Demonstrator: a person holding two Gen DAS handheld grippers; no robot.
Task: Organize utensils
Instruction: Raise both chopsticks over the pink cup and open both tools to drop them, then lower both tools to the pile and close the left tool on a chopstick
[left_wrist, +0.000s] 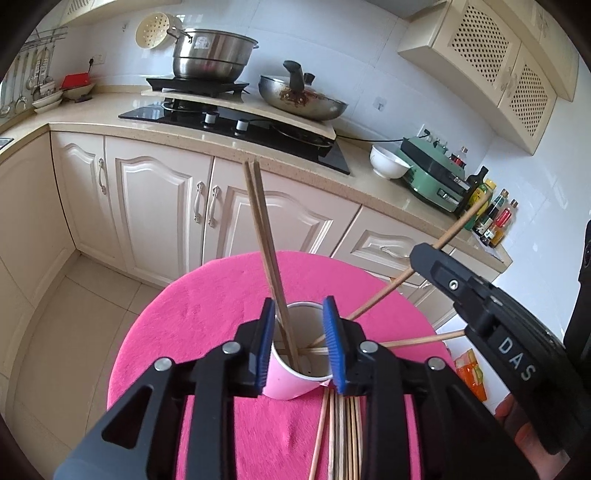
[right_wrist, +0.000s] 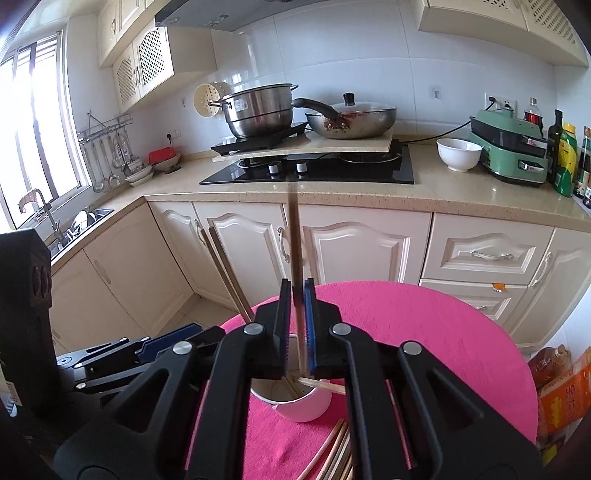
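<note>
Left gripper open, blue pads straddling pink paper cup on round pink-covered table; two wooden chopsticks stand inside. Right gripper clamps one wooden chopstick above cup. Loose chopsticks lie beside cup.

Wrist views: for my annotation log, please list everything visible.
cup: one, pink, on the cloth
cloth: one, pink, covering round table
chopstick pair: two, wooden, standing in cup
single chopstick: one, wooden, leaning from cup
loose chopsticks: several, wooden, flat on cloth
pot: one, steel, on hob
wok: one, steel, beside pot
bowl: one, white, on counter
cooker: one, green, beside bowl
left hand-held gripper: black, blue pads, open, by cup
right hand-held gripper: black, pads on single chopstick
</note>
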